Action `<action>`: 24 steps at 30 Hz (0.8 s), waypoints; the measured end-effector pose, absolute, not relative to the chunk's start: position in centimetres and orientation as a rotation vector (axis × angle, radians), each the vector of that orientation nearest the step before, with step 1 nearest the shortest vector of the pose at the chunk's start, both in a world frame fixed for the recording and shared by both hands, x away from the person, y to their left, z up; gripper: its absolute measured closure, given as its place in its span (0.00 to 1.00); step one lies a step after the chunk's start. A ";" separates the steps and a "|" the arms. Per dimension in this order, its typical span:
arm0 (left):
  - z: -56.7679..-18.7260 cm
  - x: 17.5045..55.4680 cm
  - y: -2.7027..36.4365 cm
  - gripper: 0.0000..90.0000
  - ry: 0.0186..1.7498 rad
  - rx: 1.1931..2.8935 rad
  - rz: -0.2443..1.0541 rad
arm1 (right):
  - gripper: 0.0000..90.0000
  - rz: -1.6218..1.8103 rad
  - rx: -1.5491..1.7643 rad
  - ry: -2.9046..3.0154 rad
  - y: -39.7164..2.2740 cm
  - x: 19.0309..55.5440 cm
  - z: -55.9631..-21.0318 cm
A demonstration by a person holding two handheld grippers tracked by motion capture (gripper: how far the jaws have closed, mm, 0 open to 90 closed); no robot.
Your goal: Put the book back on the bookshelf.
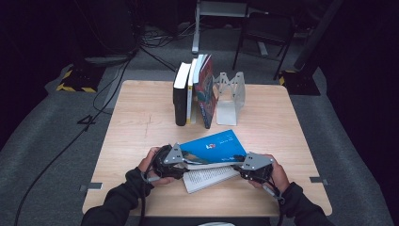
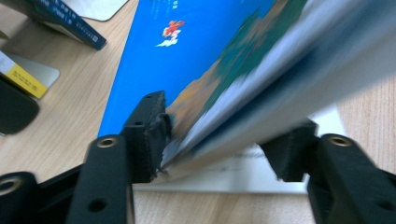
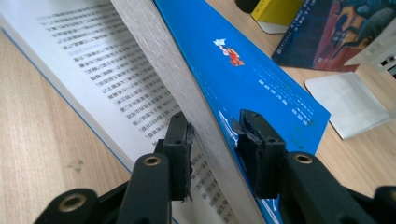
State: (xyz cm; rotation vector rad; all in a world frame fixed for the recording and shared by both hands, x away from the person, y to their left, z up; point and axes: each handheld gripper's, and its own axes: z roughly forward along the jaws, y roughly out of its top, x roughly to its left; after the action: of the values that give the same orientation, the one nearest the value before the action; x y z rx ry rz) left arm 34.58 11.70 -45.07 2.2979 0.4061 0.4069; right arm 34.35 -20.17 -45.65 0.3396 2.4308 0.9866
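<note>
Sleeves: two dark sleeves enter at the near edge of the table (image 1: 141, 108), forearms angled inward toward the middle.
Left hand (image 1: 149, 165): wrapped round the body of its tool, knuckles up, tool pointing level across the table toward the other one.
Left gripper (image 1: 184, 161): at the left end of the blue book (image 1: 214, 147). In the left gripper view the jaws stand partly apart around the lifted cover block; one pad (image 2: 156, 135) touches the cover edge, the other stands clear of it. No firm hold.
Right hand (image 1: 277, 173): mirrored pose, tool level, pointing left.
Right gripper (image 1: 236, 165): at the right end of the book. In the right gripper view the jaws straddle the raised stack of pages and cover; the pads (image 3: 181, 154) sit just beside it at a narrow gap. Whether they press, I cannot tell.
Blue book: lying open near the front of the table, between the two tools. One printed page (image 3: 107, 88) lies flat on the wood; the cover side with the rest of the pages is raised and tilted.
Progress: judged as mid-way through closing the book. The upper half is off the table, not yet folded down. Remaining, probably: shut it, lift it, stand it with the others.
Row of books (image 1: 194, 89): upright at the far side, leaning together.
Bookend (image 1: 229, 96): pale metal, just right of the row, free space at its base.
</note>
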 end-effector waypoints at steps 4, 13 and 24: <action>-44.4 33.0 9.9 0.46 0.335 2.314 0.470 | 0.75 0.971 0.315 2.437 -19.3 34.0 -45.2; -44.6 34.3 11.7 0.72 0.354 2.314 0.425 | 0.75 1.038 0.208 2.432 -18.0 33.8 -44.8; -45.3 35.7 14.5 0.71 0.406 2.287 0.303 | 0.63 1.134 0.280 2.479 -20.6 36.6 -46.3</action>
State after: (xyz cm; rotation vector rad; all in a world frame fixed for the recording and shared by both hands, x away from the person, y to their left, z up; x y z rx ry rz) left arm 35.69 14.54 -45.26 2.2872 0.4065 0.3027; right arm 36.63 -20.61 -46.31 0.2802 2.4791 1.1337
